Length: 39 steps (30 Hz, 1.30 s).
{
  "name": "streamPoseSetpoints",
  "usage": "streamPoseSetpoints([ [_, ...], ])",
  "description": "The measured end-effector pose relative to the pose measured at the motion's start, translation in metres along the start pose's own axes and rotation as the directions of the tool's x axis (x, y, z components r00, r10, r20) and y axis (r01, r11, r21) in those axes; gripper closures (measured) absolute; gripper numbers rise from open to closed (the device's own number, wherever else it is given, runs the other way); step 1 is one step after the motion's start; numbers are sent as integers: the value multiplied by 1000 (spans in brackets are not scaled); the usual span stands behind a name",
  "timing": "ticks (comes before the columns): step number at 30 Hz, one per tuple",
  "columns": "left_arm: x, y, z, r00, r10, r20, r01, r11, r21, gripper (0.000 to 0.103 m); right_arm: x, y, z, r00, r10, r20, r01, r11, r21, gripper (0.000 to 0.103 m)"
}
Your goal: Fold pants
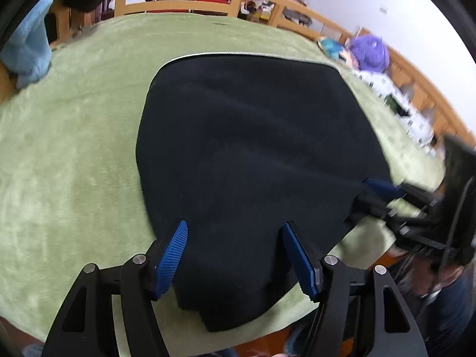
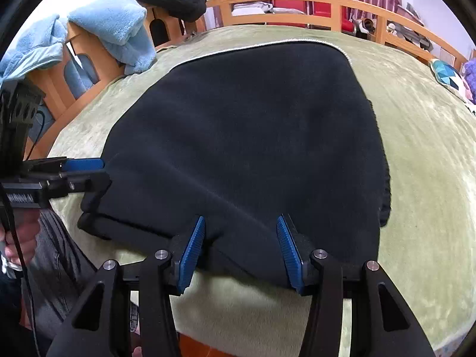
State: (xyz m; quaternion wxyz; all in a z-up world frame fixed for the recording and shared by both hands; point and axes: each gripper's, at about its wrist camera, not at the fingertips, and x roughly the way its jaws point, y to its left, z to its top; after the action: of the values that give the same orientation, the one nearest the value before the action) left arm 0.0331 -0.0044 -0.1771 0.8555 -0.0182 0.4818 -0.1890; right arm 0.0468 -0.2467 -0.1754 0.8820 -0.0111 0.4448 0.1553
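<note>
Dark navy pants [image 1: 253,148] lie folded flat on a green blanket [image 1: 74,148], also seen in the right wrist view [image 2: 253,136]. My left gripper [image 1: 235,255] is open, its blue pads either side of the near left corner of the pants. My right gripper [image 2: 241,253] is open over the near right edge of the pants. Each gripper shows in the other's view: the right gripper [image 1: 377,193] at the right corner, the left gripper [image 2: 89,169] at the left corner, with fabric at their fingertips.
The blanket [image 2: 416,163] covers a bed with a wooden rail [image 2: 297,3] behind. Light blue plush cloth [image 2: 113,26] and a dark garment [image 2: 175,0] hang on wooden furniture at the left. A purple toy [image 1: 369,52] and clutter lie at the right.
</note>
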Motion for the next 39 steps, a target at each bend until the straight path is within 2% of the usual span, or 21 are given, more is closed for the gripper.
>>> streamPoseSetpoints([
  [2, -2, -2, 0, 1000, 19, -20, -19, 1000, 12, 31, -14, -3, 5, 1000, 14, 19, -14, 1000, 6, 54],
  [5, -9, 3, 3, 1000, -2, -30, 2, 1000, -9, 31, -35, -18, 9, 996, 11, 94, -16, 999, 52, 53],
  [9, -26, 15, 22, 998, -56, 29, 57, 996, -67, 31, -48, -35, 28, 984, -52, 169, 40, 996, 79, 51],
  [15, -21, 31, 69, 995, -20, 93, 30, 994, -106, 31, -29, -65, 78, 973, -93, 209, 76, 993, 87, 50],
  [20, -4, 48, 106, 992, -20, 126, 39, 987, -154, 31, -3, -64, 115, 972, -34, 234, 30, 999, 22, 50],
  [22, 7, 54, 112, 992, -3, 128, 24, 987, -159, 31, 16, -61, 126, 975, -24, 222, 29, 999, -19, 51],
  [25, 31, 57, 120, 996, 18, 91, -3, 987, -162, 31, 50, -69, 133, 988, -27, 152, 30, 999, -17, 51],
  [28, 55, 66, 122, 999, -8, 53, 17, 984, -177, 31, 75, -85, 136, 994, -69, 86, 68, 998, 15, 56],
  [30, 64, 72, 124, 998, -42, 54, 52, 979, -199, 25, 86, -96, 137, 994, -77, 71, 75, 996, 44, 57],
  [32, 70, 73, 126, 997, -44, 59, 55, 978, -200, 20, 96, -105, 136, 995, -81, 62, 78, 995, 57, 57],
  [35, 76, 73, 127, 998, -39, 57, 50, 977, -208, 18, 103, -116, 139, 996, -71, 52, 66, 993, 95, 57],
  [38, 72, 73, 127, 998, -45, 49, 55, 977, -208, 21, 97, -118, 138, 997, -60, 58, 52, 991, 123, 56],
  [39, 67, 72, 125, 998, -45, 51, 55, 977, -208, 21, 89, -117, 137, 995, -72, 68, 62, 989, 137, 53],
])
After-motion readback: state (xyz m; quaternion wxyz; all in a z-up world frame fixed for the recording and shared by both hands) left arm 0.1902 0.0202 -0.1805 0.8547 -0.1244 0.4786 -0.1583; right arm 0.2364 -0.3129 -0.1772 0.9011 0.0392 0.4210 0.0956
